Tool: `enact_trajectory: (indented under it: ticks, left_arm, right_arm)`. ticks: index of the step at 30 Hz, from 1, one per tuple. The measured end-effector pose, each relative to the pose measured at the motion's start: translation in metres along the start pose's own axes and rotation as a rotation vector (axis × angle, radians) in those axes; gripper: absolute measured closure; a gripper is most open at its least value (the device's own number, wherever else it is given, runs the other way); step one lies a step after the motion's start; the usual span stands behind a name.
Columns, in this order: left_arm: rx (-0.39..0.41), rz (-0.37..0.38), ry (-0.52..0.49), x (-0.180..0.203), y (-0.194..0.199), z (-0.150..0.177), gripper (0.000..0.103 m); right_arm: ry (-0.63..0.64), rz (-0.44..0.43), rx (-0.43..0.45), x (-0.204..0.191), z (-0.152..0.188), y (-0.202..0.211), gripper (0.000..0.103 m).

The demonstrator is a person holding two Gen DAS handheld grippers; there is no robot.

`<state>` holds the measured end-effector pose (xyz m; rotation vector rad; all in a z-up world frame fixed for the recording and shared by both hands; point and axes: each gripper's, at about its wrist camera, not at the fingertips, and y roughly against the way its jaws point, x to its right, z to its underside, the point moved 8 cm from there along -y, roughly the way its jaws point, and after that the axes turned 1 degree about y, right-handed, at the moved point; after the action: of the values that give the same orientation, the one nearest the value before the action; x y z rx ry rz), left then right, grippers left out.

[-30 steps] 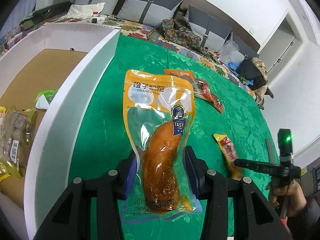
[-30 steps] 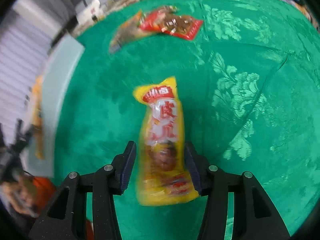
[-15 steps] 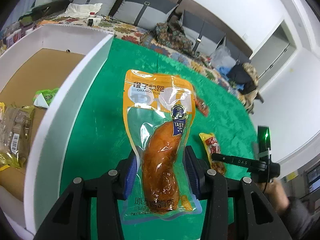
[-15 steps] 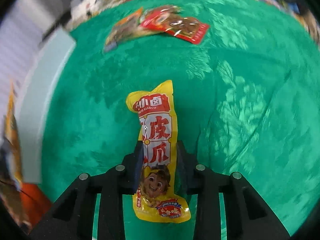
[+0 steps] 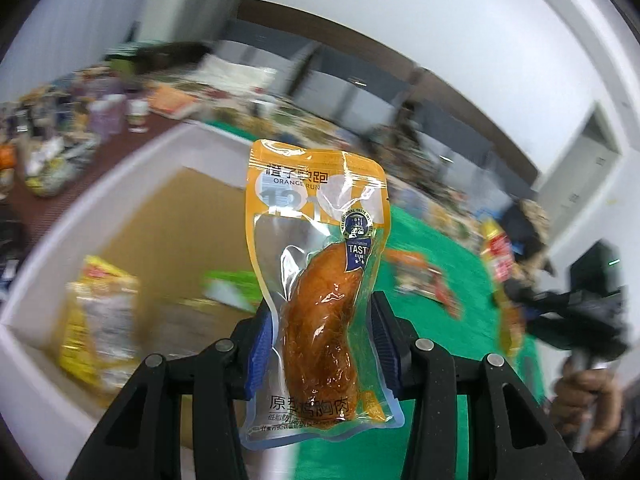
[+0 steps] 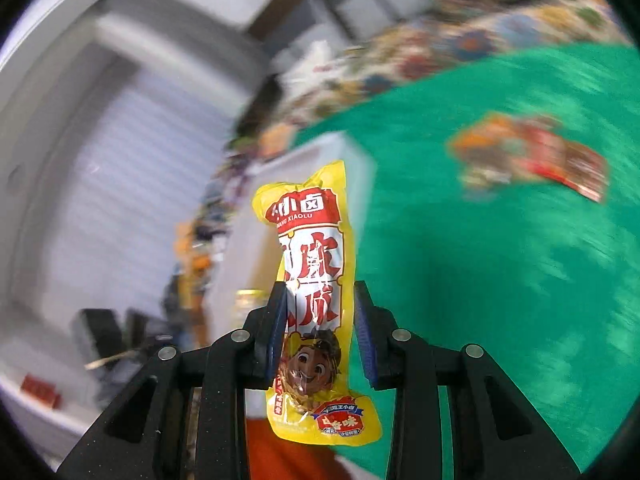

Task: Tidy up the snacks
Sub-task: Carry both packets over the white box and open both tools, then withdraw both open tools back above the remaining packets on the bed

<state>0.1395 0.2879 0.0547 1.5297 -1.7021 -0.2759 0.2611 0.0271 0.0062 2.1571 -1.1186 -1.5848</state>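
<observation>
My left gripper (image 5: 320,340) is shut on an orange pouch (image 5: 320,280) with a brown chicken piece inside, held in the air over the near wall of the white box (image 5: 132,160). The box has a cardboard floor and holds a yellow snack bag (image 5: 100,320) and a green packet (image 5: 232,284). My right gripper (image 6: 320,328) is shut on a yellow snack pack (image 6: 316,280) with red lettering, lifted above the green tablecloth (image 6: 500,280). The right gripper and its pack also show in the left wrist view (image 5: 516,292), blurred.
Red and orange snack packets (image 6: 532,156) lie on the green cloth, also visible in the left wrist view (image 5: 424,276). A cluttered surface with jars (image 5: 108,116) lies beyond the box. A bed with patterned cover and grey pillows is behind.
Both grippers have lifted their packs off the cloth and swung left toward the white box. The right gripper closed on the yellow pack. Both views are motion-blurred now.
</observation>
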Motion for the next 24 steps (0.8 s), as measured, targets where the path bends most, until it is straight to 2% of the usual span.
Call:
enact_trajectory:
  ticks: [3, 4, 6, 7, 8, 9, 10, 12, 15, 17, 19, 20, 21, 22, 24]
  left_arm:
    - [0.015, -0.117, 0.032, -0.051, 0.011, -0.004, 0.057]
    - [0.017, -0.158, 0.039, -0.069, 0.014, -0.003, 0.053]
    - [0.01, -0.23, 0.055, -0.097, 0.01, 0.003, 0.04]
    - [0.006, -0.256, 0.072, -0.11, 0.006, 0.008, 0.023]
    - [-0.004, -0.278, 0.093, -0.122, 0.001, 0.013, 0.012]
    - [-0.017, -0.299, 0.115, -0.132, -0.004, 0.018, 0.011]
    - [-0.029, -0.315, 0.131, -0.14, -0.007, 0.024, 0.011]
    - [-0.036, -0.324, 0.159, -0.147, -0.008, 0.034, 0.011]
    - [-0.009, -0.29, 0.175, -0.136, -0.008, 0.044, 0.011]
    - [-0.002, -0.253, 0.16, -0.12, -0.008, 0.045, 0.01]
    - [-0.003, -0.195, 0.123, -0.084, -0.015, 0.05, 0.009]
    - [-0.005, -0.165, 0.101, -0.064, -0.018, 0.052, 0.005]
    - [-0.005, -0.145, 0.084, -0.045, -0.02, 0.054, 0.003]
    - [-0.004, -0.117, 0.06, -0.022, -0.025, 0.056, 0.0]
    - [-0.014, -0.063, 0.015, 0.019, -0.036, 0.062, 0.0]
  right_arm:
    - [0.093, -0.068, -0.049, -0.073, 0.001, -0.053, 0.07]
    - [0.112, -0.074, -0.06, -0.085, 0.002, -0.064, 0.069]
    - [0.148, -0.094, -0.092, -0.117, 0.013, -0.104, 0.067]
    - [0.153, -0.116, -0.107, -0.127, 0.021, -0.119, 0.064]
    - [0.158, -0.126, -0.122, -0.132, 0.029, -0.131, 0.05]
    - [0.166, -0.109, -0.146, -0.134, 0.037, -0.149, 0.039]
    - [0.17, -0.073, -0.159, -0.134, 0.045, -0.159, 0.035]
    - [0.178, -0.042, -0.168, -0.132, 0.057, -0.161, 0.035]
    - [0.247, 0.043, -0.121, -0.1, 0.064, -0.139, 0.035]
    - [0.328, 0.17, -0.07, -0.062, 0.064, -0.121, 0.035]
    - [0.398, 0.333, -0.037, -0.006, 0.067, -0.099, 0.035]
    - [0.415, 0.4, -0.032, 0.019, 0.068, -0.09, 0.036]
    - [0.426, 0.469, -0.03, 0.045, 0.072, -0.08, 0.036]
    - [0.427, 0.57, -0.03, 0.088, 0.079, -0.059, 0.036]
    - [0.401, 0.688, -0.027, 0.142, 0.085, -0.026, 0.036]
